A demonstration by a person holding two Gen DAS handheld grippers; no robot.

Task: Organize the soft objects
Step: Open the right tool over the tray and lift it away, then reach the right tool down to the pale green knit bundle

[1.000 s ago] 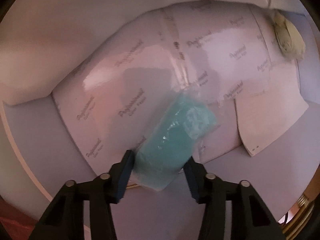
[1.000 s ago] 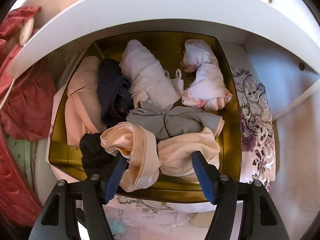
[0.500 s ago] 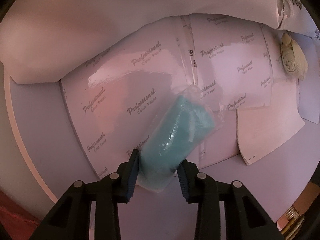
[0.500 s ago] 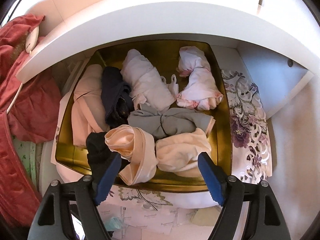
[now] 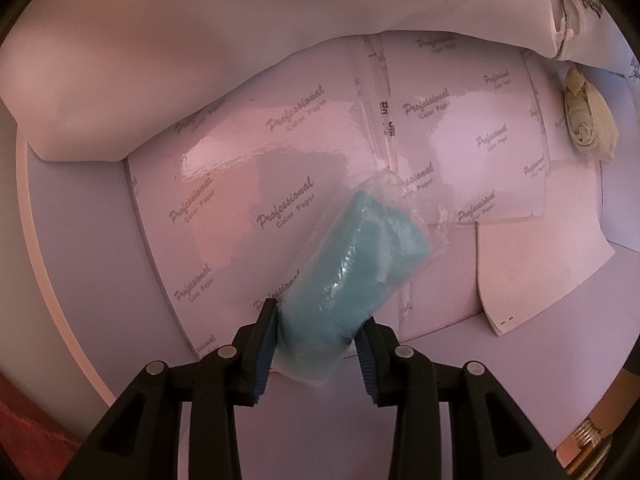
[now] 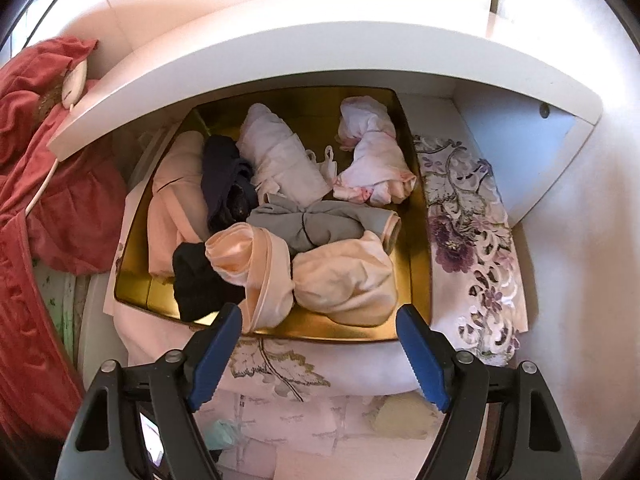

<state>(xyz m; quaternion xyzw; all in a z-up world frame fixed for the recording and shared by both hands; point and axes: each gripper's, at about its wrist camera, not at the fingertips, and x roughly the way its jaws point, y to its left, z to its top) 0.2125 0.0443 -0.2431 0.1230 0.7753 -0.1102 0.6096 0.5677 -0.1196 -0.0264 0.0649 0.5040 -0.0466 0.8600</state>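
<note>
left gripper (image 5: 318, 334) now clamps teal bundle (image 5: 352, 268); right gripper (image 6: 318, 332) wider (empty).

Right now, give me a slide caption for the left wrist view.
Left gripper clamps a plastic-wrapped teal bundle over glossy colour-paper sheets.

"Professional Color Paper" repeats in grey script across the glossy paper sheets (image 5: 248, 184); small dark print on a clear strip (image 5: 386, 120) btwn sheets is illegible.
</note>
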